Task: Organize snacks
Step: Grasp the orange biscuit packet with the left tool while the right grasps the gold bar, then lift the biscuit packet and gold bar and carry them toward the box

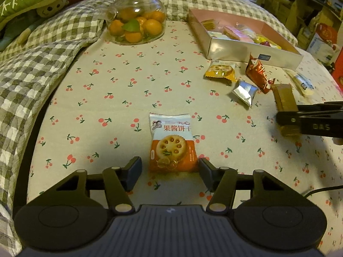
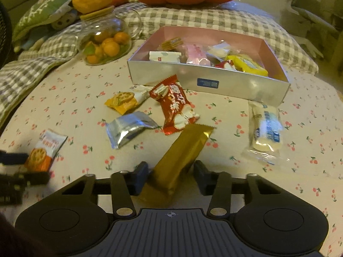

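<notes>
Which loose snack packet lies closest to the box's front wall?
The yellow biscuit packet: its white end nearly touches the silver box, just left of the red packet. The other loose packets lie farther out.

Warm, yellowish indoor light, kinda dim overall. Heavy fisheye bending at the edges, corners go dark. The left gripper (image 2: 12,175) is smeared with motion blur in the right wrist view. Soft glare on the silver box (image 2: 210,81) and glass jar (image 1: 137,19).

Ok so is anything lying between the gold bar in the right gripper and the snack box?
Yes. The red packet lies on the cloth just past the gold bar, between it and the box. A silver packet sits left of that line. Lifting over them would clear both.
</notes>
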A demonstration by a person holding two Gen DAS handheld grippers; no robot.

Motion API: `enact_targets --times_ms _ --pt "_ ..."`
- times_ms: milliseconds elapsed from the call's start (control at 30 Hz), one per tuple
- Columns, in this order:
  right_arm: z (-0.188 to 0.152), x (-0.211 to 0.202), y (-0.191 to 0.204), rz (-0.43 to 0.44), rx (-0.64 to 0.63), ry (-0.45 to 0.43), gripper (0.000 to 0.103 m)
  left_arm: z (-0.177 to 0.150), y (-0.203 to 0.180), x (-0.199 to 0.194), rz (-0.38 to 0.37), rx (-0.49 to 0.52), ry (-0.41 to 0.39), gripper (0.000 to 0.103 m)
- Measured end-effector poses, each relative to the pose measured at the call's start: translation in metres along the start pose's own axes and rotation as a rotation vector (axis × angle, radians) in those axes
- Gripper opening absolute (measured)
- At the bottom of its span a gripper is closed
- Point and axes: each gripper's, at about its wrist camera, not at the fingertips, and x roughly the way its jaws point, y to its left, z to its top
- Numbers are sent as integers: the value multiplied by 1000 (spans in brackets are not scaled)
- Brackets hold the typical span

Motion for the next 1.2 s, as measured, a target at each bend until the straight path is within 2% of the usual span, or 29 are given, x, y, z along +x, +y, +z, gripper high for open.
enact_targets --times_ms 167,267,367,433,533,700,900,1200 --pt "-5 -8 -14 53 4 -10 36 -1 2 -1 1 -6 -4 55" --pt "-5 -10 -16 79 23 -9 42 -1 1 0 4 -14 -7 59" --pt "-3 -7 -14 80 42 -2 44 0 -1 0 4 -33 -14 59" --pt "-2 -5 -11 69 41 -3 44 1 -3 1 7 -37 -17 58" --pt "-1 -2 -6 50 23 0 44 2 -6 2 16 -33 -25 49" --pt "-2 -2 -4 20 -19 -4 34 4 -7 1 18 -42 -32 46" --pt "0 -5 -8 38 7 32 28 6 -5 -2 -8 -72 -30 46" --pt "3 -15 -8 78 66 98 27 12 -11 -8 -32 -93 -18 46"
